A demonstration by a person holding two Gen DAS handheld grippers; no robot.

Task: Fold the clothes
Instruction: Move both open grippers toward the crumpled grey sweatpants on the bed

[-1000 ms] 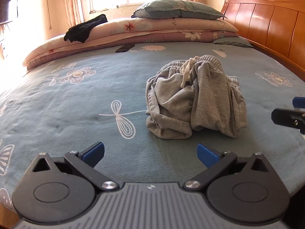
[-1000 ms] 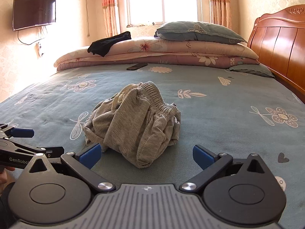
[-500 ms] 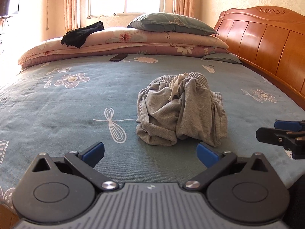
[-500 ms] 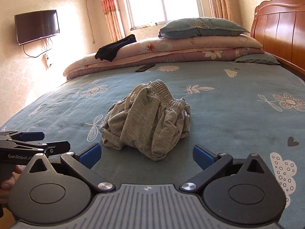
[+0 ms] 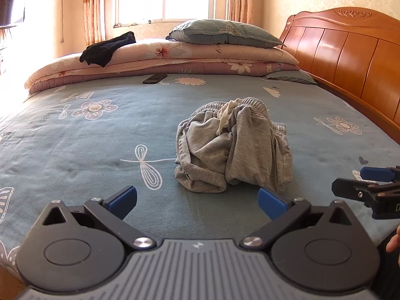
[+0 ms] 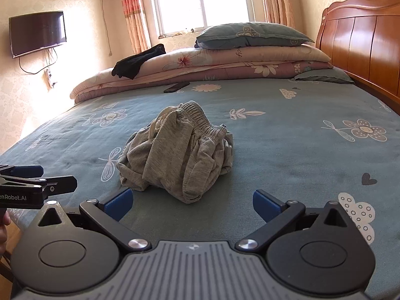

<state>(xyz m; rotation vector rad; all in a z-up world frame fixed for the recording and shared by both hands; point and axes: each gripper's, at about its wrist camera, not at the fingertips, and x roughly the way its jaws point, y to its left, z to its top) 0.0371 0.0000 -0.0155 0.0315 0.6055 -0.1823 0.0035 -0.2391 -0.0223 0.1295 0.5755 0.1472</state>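
Note:
A crumpled pair of grey shorts lies in a heap on the blue flowered bedsheet, its elastic waistband and white drawstring on top. My left gripper stands open just short of the heap, nothing between its blue pads. My right gripper is open too, close in front of the heap and empty. Each gripper shows at the edge of the other's view: the right gripper at the right of the left wrist view, the left gripper at the left of the right wrist view.
Folded quilts with a pillow and a black garment lie along the bed's far side. A dark phone rests on the sheet. A wooden headboard runs along the right. A TV hangs on the left wall.
Both grippers have tilted up and drawn back a little, so the grey heap sits lower and smaller in each view. Their jaws stay open. The shorts have not moved.

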